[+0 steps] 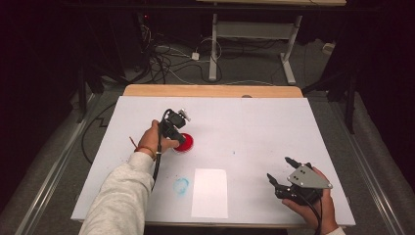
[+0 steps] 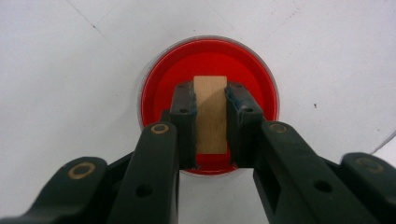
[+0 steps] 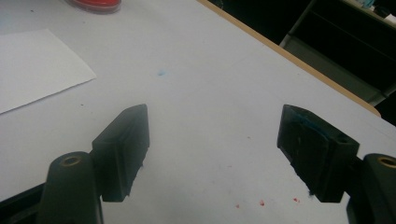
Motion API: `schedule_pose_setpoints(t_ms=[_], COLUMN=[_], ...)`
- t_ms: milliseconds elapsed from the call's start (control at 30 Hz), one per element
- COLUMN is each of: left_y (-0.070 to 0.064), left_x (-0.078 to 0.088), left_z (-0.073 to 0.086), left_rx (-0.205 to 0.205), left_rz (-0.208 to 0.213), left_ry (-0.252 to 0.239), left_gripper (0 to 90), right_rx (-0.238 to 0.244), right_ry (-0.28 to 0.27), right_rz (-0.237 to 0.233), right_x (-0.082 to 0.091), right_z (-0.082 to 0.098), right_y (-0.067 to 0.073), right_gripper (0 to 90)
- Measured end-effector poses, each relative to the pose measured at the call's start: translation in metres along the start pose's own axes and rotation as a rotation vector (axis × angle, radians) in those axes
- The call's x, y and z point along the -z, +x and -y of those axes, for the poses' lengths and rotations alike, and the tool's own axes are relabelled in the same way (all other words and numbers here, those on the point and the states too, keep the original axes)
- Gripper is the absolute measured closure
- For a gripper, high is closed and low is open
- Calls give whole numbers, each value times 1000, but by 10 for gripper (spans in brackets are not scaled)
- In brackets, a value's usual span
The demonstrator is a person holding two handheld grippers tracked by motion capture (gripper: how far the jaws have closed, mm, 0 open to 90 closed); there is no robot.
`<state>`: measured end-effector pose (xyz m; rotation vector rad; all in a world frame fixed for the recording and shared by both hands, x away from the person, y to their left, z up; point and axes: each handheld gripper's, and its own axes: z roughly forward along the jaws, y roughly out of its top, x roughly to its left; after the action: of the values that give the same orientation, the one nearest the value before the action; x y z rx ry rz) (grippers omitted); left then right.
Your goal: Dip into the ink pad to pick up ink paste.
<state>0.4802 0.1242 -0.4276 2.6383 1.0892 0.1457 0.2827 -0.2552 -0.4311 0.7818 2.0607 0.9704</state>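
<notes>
A round red ink pad (image 2: 161, 79) in a clear dish lies on the white table cover; in the high view the ink pad (image 1: 187, 143) shows left of centre. My left gripper (image 2: 210, 100) points straight down over it, shut on a small wooden block (image 2: 210, 116) held upright between its pads. From above, the left gripper (image 1: 174, 131) hangs over the pad's left side. A white sheet of paper (image 1: 210, 192) lies near the front edge. My right gripper (image 1: 280, 172) rests at the front right, open, nothing between its fingers (image 3: 123, 149).
A smudged blue ink ring (image 1: 181, 185) marks the cover left of the paper. Small red specks (image 3: 261, 202) dot the cover near the right gripper. The wooden table edge (image 1: 210, 90) runs along the back; cables and a desk frame lie beyond.
</notes>
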Motion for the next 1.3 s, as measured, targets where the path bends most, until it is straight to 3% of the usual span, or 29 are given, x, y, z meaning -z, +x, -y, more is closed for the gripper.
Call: schedule_pose_setpoints(t_ms=[733,1133,1300], left_y=[2,0,-4], left_x=[-2,-3,-2], left_z=[4,4,0], left_rx=[24,23,-9], left_rz=[19,6,-30], left_ry=[-27,-25,4], left_gripper=[739,738,738], right_rx=[-7,-7,-5], right_ry=[-2,4,0], right_rz=[1,3,4], right_x=[0,0,0], right_z=[0,0,0], right_y=[-1,0,0], right_gripper=[258,257,257])
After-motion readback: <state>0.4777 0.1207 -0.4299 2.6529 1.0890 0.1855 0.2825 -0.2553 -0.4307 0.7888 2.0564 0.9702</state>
